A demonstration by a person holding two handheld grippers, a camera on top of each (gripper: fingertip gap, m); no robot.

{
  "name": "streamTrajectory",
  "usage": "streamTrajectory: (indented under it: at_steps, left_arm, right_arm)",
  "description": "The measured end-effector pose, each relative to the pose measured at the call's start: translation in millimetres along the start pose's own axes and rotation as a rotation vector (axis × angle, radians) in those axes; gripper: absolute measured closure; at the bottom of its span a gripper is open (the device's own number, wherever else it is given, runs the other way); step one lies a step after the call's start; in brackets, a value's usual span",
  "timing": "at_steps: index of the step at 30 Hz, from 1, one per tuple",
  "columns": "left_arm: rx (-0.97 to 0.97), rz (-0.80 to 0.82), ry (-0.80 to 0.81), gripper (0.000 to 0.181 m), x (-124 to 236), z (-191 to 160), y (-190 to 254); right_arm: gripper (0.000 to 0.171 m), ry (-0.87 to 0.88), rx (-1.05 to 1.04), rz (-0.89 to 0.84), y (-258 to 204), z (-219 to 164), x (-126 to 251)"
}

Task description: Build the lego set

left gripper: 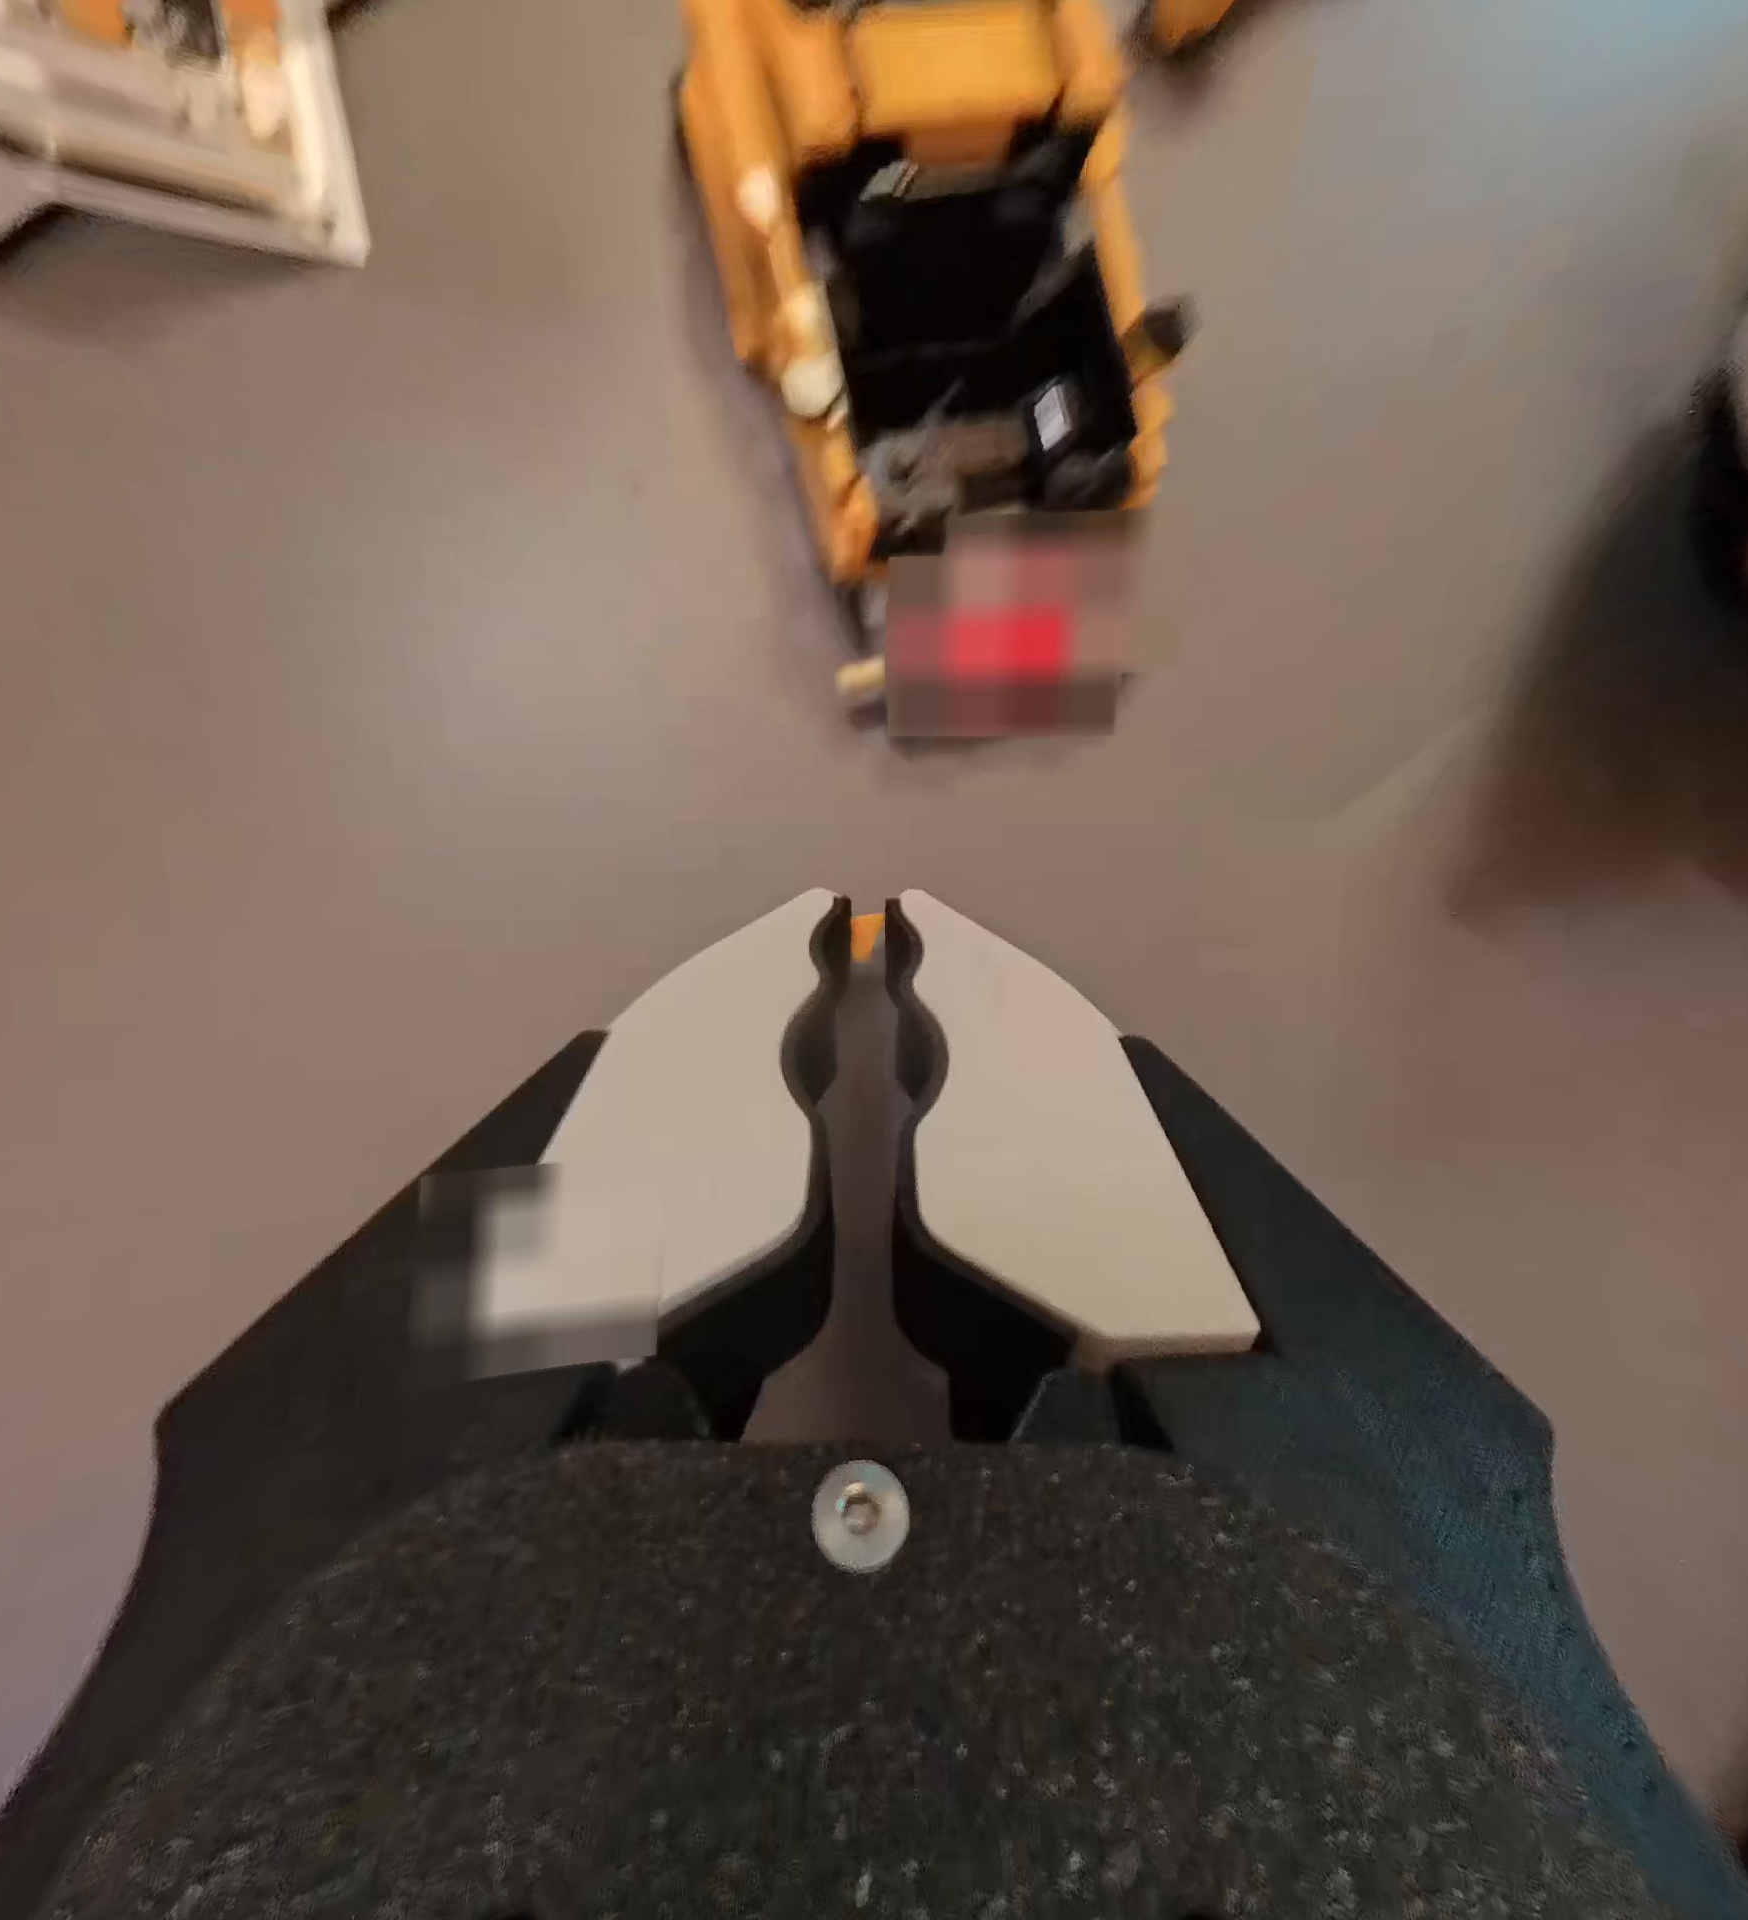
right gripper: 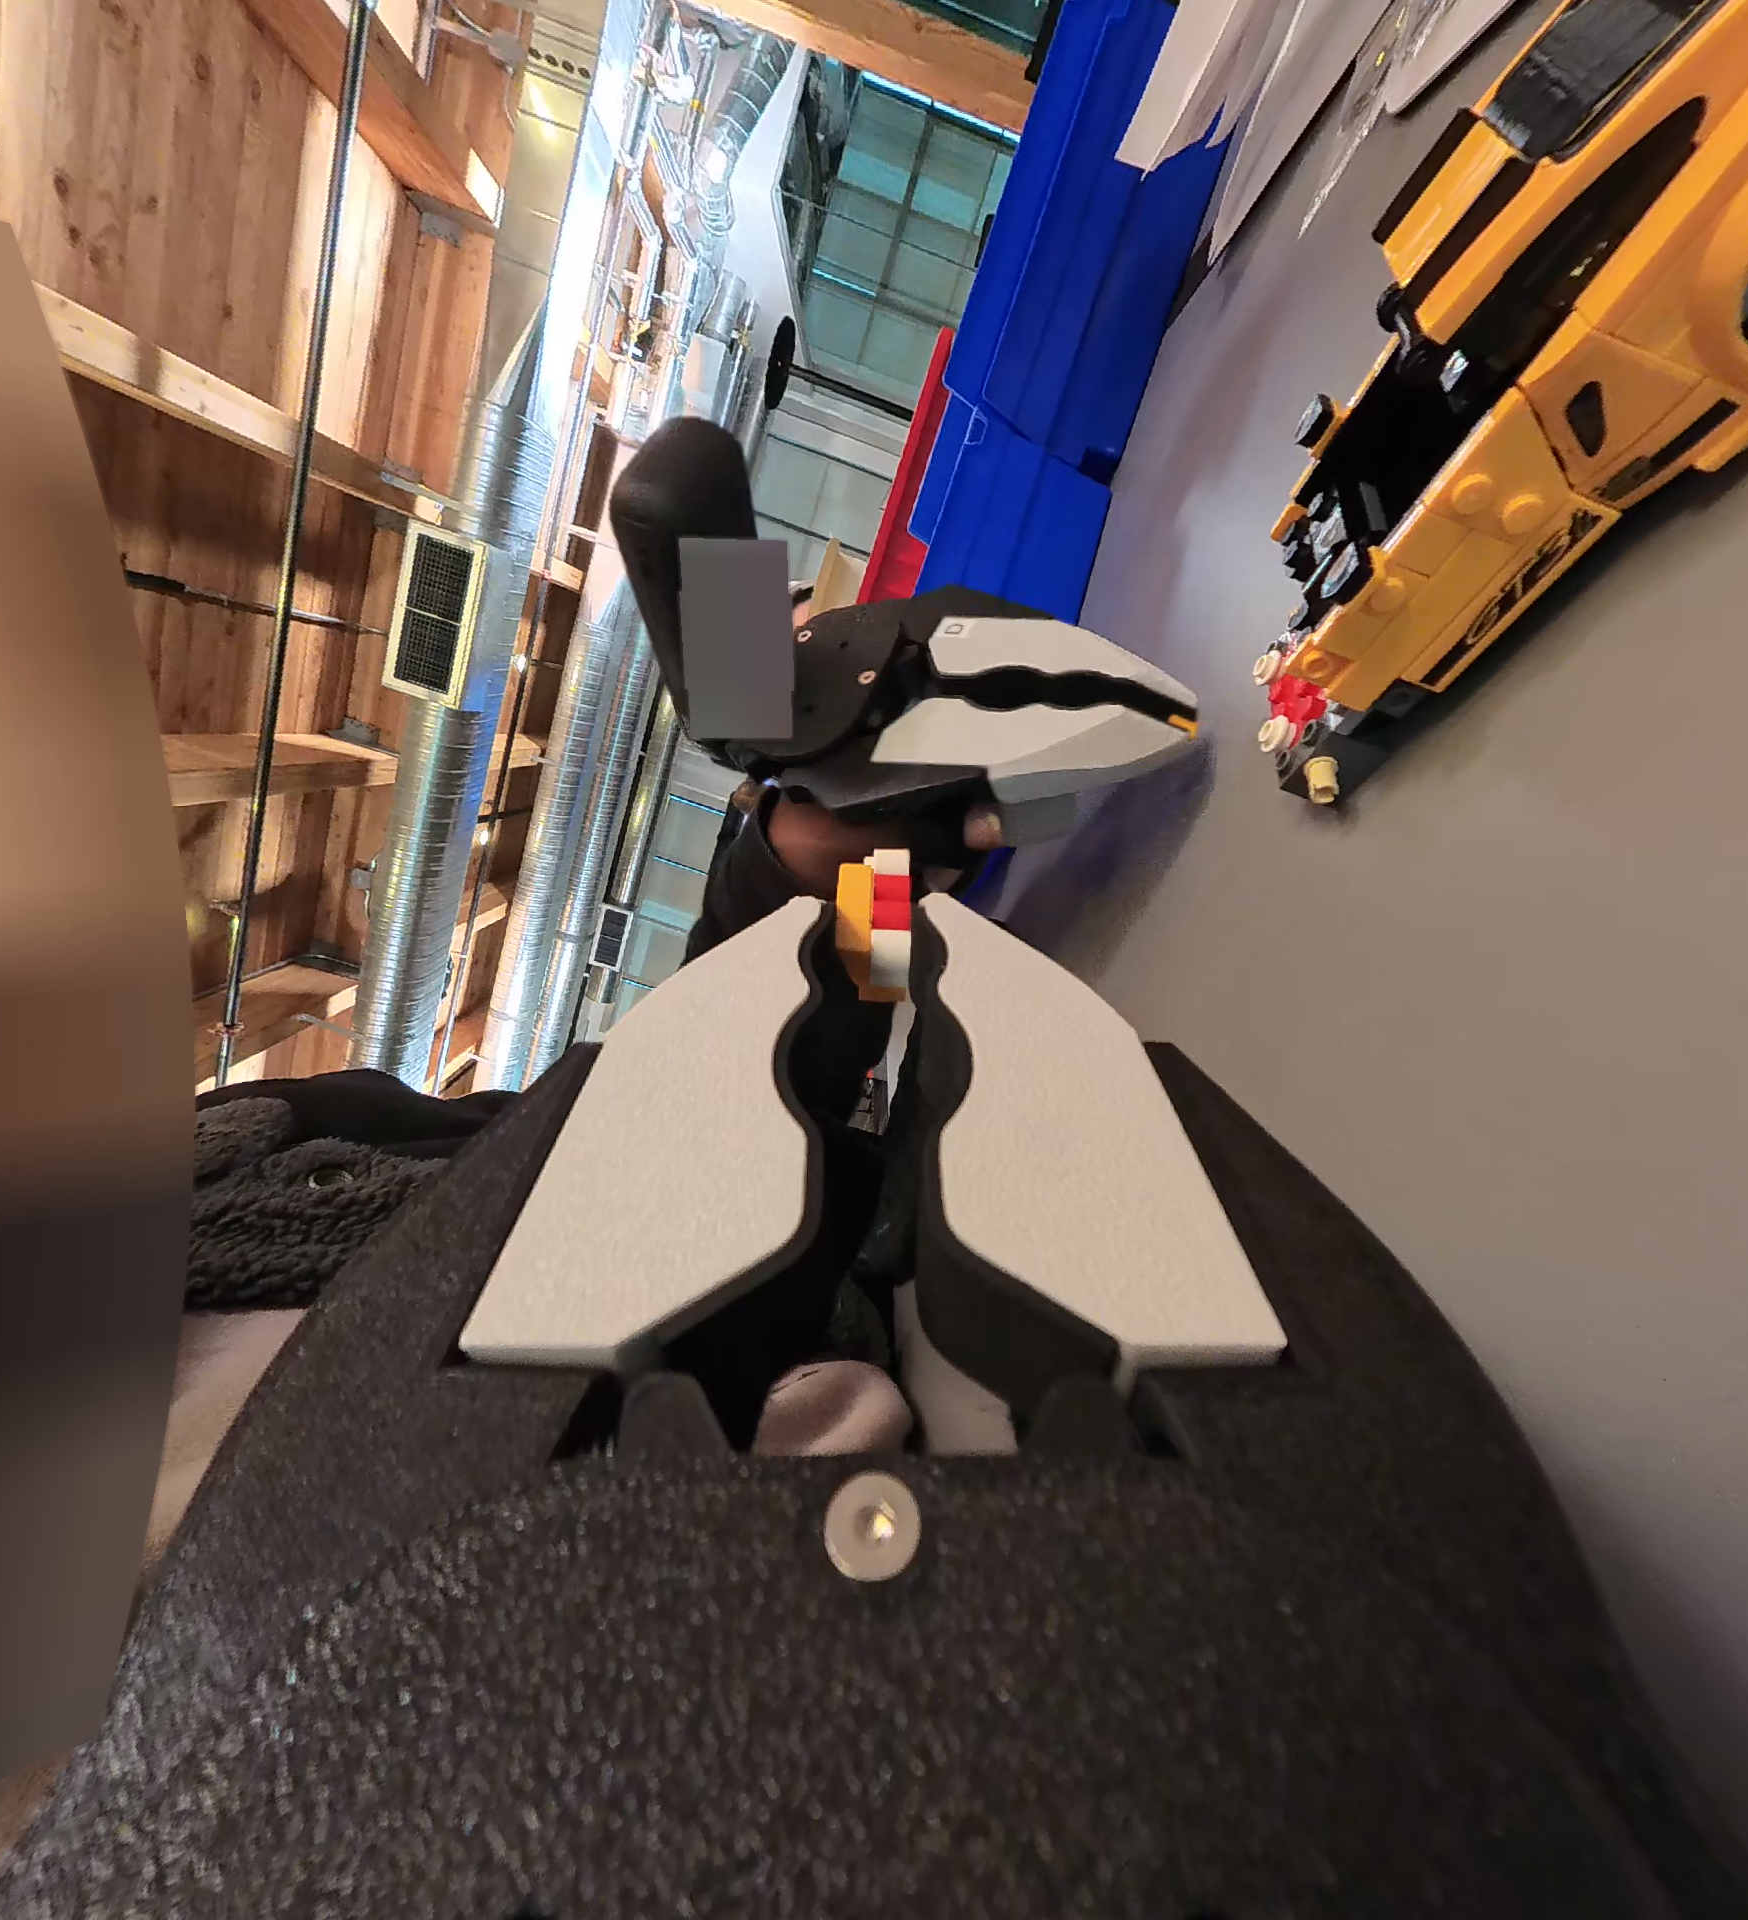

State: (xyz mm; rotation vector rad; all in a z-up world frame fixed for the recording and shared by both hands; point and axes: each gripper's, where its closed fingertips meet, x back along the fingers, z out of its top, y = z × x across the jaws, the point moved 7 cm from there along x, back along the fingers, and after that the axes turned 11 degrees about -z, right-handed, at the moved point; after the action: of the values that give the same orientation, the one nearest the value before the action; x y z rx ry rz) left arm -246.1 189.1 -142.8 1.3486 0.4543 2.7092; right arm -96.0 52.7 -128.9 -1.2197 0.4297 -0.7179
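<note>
The left gripper (left gripper: 867, 912) has its fingers nearly together, clamped on a small orange piece (left gripper: 866, 932) at the tips. It hangs above the grey table (left gripper: 330, 675), short of the orange lego car (left gripper: 943, 312). The right gripper (right gripper: 872, 914) pinches a small orange, red and white brick stack (right gripper: 875, 925) between its fingertips, held up off the table, well apart from the car. Blue bins (right gripper: 1036, 312) stand beyond the car.
</note>
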Motion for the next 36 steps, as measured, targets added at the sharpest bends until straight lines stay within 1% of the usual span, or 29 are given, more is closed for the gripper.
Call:
streamTrajectory:
  at_steps: [4,7,9,13,18,26,29,31,33,36]
  left_arm:
    - [-0.005,-0.187,0.226,0.175,-4,20,15]
    - [0.056,-0.3,0.3,0.175,-16,24,19]
    - [0.078,-0.322,0.319,0.175,-23,24,18]
    - [-0.008,-0.204,0.254,0.175,-29,20,12]
    - [-0.096,-0.094,0.239,0.17,-26,21,9]
    - [-0.286,0.038,0.208,0.162,-23,21,6]
    - [-0.31,0.063,0.228,0.161,-14,23,5]
    - [-0.299,0.078,0.223,0.165,-4,22,1]
    - [-0.301,0.052,0.183,0.169,3,17,2]
    - [-0.333,0.031,0.08,0.172,6,9,6]
  right_arm:
    - [0.158,0.004,0.002,0.0,0,0,0]
    - [0.158,0.009,0.009,-0.004,-1,1,1]
    - [0.158,0.018,0.029,-0.016,-1,2,2]
    - [0.158,0.053,0.109,-0.064,-3,8,7]
    - [0.158,0.061,0.095,-0.061,-2,10,9]
    - [0.158,0.057,0.09,-0.057,-1,9,8]
    - [0.158,0.057,0.089,-0.055,-1,9,8]
    - [0.158,0.056,0.088,-0.054,-1,9,8]
    - [0.158,0.055,0.088,-0.052,-1,9,8]
    - [0.158,0.052,0.087,-0.05,-1,9,8]
